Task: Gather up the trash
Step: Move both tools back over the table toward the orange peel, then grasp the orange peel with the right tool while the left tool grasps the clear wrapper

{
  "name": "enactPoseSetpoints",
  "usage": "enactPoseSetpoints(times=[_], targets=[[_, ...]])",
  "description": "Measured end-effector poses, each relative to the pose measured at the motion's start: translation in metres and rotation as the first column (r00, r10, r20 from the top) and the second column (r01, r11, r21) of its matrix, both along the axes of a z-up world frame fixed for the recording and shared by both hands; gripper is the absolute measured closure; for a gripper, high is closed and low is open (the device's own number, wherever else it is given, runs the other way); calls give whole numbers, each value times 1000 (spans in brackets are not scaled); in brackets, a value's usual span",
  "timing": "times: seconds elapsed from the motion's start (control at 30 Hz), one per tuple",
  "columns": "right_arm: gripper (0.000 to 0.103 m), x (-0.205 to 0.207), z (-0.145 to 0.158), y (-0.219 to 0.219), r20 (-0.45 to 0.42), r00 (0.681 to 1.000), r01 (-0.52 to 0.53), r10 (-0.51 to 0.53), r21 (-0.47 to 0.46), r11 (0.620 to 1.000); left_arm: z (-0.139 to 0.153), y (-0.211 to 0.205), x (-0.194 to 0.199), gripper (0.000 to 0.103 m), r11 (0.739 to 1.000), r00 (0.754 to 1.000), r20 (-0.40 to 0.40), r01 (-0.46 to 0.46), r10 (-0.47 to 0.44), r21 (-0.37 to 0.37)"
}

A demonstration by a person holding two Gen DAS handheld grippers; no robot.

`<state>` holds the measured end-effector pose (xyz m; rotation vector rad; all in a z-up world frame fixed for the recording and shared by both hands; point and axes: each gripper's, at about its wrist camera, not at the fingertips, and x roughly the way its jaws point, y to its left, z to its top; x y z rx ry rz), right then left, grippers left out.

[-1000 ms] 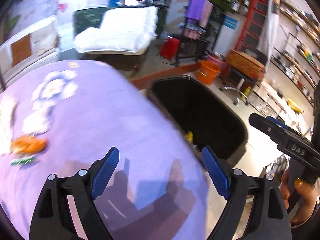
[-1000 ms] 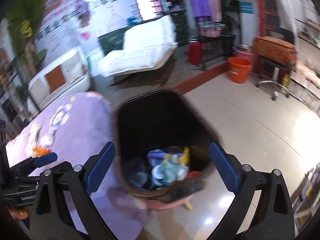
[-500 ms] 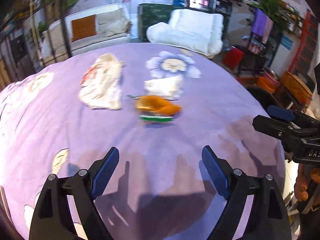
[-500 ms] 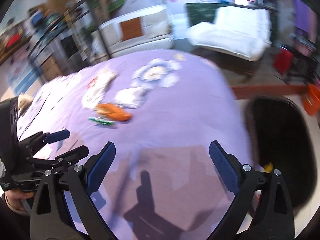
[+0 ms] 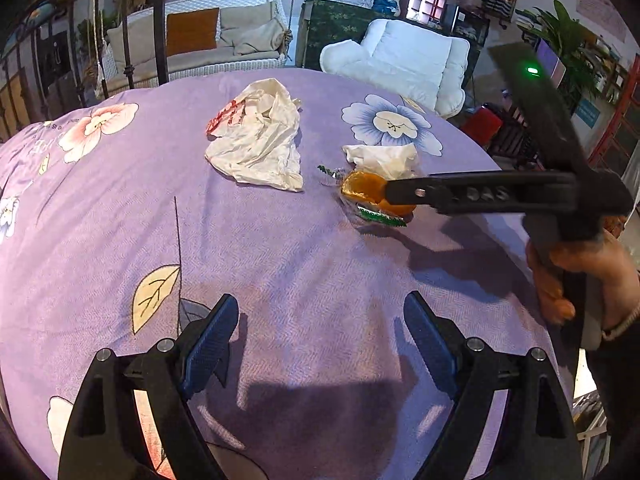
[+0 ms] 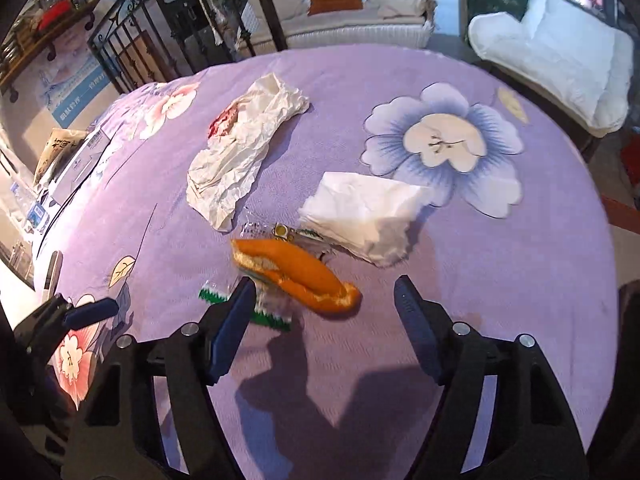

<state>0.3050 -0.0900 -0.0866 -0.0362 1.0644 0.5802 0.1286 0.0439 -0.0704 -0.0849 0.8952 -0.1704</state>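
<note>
An orange peel (image 6: 296, 274) lies on a clear wrapper with green edges (image 6: 256, 312) on the purple flowered tablecloth (image 6: 500, 280). My right gripper (image 6: 324, 312) is open, its fingers either side of the near end of the peel, just above the cloth. In the left wrist view the right gripper's finger reaches the peel (image 5: 366, 190) from the right. A white tissue (image 6: 360, 212) lies just beyond the peel. A crumpled white bag with red print (image 6: 240, 148) lies further left. My left gripper (image 5: 320, 336) is open and empty over the near cloth.
A white armchair (image 5: 404, 60) and a wicker sofa (image 5: 208, 48) stand beyond the table. A metal railing (image 6: 160, 44) stands at the far left. The table edge drops off at the right (image 6: 612, 216).
Both grippers have swung away from the black bin to the table. The right gripper has moved in close over the orange peel. Both stay open.
</note>
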Motion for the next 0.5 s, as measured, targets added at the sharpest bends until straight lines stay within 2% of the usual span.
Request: enactPoseSetpoints(times=[0.13,0.17,0.23,0.33,0.4,0.5], targets=[[36,14,-15,12,-55,998,-35,36,18,999,-3,0,2,19,1000,1000,-12,14,-14,-28],[40,15,-16,13,-60,997,-42,43,21,999,-3,-1,3,19,999,1000,-15,20,-20,-29],[57,14,-18,17,-69,995,-70,73,47,996,-5,-2,4,19,999,999,-20,27,-27,-28],[74,8,-14,18,-44,996,-71,73,43,997,-6,-3,8,19,999,999,-27,35,-36,-37],[80,3,-10,13,-42,997,-58,62,83,995,-6,-3,12,19,998,999,-31,39,-40,-44],[83,-8,0,3,-11,1000,-27,28,109,994,-5,-3,20,21,997,998,-39,42,-45,-63]])
